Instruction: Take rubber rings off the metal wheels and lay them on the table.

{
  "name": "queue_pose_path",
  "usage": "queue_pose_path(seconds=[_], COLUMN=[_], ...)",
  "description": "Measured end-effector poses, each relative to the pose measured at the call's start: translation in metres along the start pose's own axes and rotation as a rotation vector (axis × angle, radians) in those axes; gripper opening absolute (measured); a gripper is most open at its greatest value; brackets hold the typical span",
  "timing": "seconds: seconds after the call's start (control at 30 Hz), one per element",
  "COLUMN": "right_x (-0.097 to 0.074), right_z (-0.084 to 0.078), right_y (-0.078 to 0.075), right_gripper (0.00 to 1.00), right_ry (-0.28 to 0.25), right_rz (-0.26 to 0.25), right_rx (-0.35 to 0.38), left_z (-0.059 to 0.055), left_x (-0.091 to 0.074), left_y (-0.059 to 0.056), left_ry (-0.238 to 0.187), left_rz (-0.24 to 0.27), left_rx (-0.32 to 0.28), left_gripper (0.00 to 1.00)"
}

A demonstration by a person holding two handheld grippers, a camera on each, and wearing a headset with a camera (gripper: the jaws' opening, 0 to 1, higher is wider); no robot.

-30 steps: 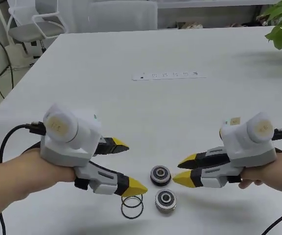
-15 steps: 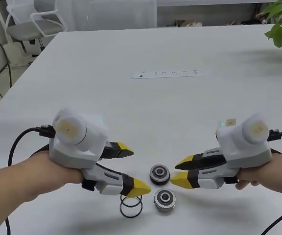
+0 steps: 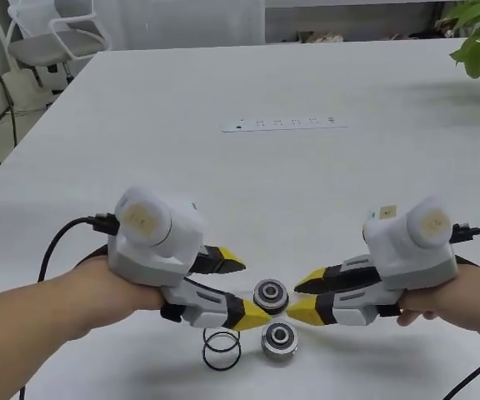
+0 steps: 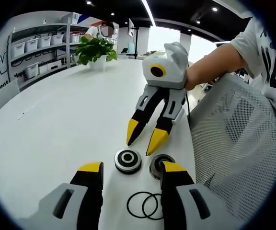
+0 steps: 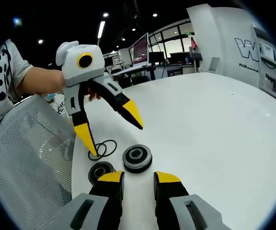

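Head view, left gripper [image 3: 252, 290]: jaws spread wide and holding nothing; it has moved right over the last second, so its lower yellow tip now sits just left of the far wheel [image 3: 271, 295].
Head view, right gripper [image 3: 297, 298]: jaws a little apart and empty; it has edged left, and its tips now sit just right of the same wheel.
Head view, wheels: the far wheel lies between the two sets of tips; the near wheel [image 3: 279, 340] lies just beside it, toward the person.
Head view, rubber rings [image 3: 222, 348]: two thin black loops overlap flat on the table [image 3: 223, 192], left of the near wheel, where they lay a second ago.
Head view, background: a power strip [image 3: 283, 124] lies far up the table, well apart from the work.
Left gripper view, own jaws: wide apart, with the far wheel [image 4: 128, 161] just beyond the gap and the near wheel [image 4: 160, 165] by the right jaw.
Left gripper view, other gripper: the right gripper's tips point down at the wheels from the far side.
Right gripper view, own jaws: narrowly parted, and the far wheel [image 5: 137, 158] sits just ahead of them.
Right gripper view, rings: beyond the near wheel [image 5: 101, 171], under the left gripper's lower jaw.
Meaning for the task: both grippers are closing on the far wheel, probably to brace it and peel a ring. Two rings are already laid down. Whether either wheel still carries rubber I cannot tell.
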State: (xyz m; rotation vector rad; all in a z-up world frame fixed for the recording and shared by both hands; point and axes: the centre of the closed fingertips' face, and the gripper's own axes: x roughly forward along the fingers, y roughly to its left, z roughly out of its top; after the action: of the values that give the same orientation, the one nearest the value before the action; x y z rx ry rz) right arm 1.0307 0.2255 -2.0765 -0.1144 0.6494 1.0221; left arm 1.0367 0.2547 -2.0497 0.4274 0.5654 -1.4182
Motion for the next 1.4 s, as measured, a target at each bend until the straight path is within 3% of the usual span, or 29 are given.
queue_pose_path(seconds=[0.6, 0.7, 0.87, 1.03, 1.4], right_x=[-0.001, -0.001, -0.001, -0.001, 0.0], right_z=[-0.002, -0.002, -0.002, -0.003, 0.0], right_y=[0.002, 0.001, 0.001, 0.002, 0.001], right_gripper=[0.22, 0.22, 0.22, 0.22, 0.22], right_ry=[-0.002, 0.0, -0.002, 0.0, -0.005], right_rz=[0.002, 0.0, -0.001, 0.0, -0.001], right_rx=[0.002, 0.003, 0.004, 0.003, -0.002], left_z=[0.002, 0.0, 0.0, 0.001, 0.001], left_x=[0.017, 0.02, 0.022, 0.023, 0.023], left_y=[-0.004, -0.003, 0.001, 0.004, 0.007], left_ry=[0.009, 0.02, 0.013, -0.003, -0.003], left_rz=[-0.033, -0.031, -0.021, -0.005, 0.035], left_rx=[-0.006, -0.008, -0.044, -0.044, 0.036], left_gripper=[0.26, 0.25, 0.18, 0.14, 0.08])
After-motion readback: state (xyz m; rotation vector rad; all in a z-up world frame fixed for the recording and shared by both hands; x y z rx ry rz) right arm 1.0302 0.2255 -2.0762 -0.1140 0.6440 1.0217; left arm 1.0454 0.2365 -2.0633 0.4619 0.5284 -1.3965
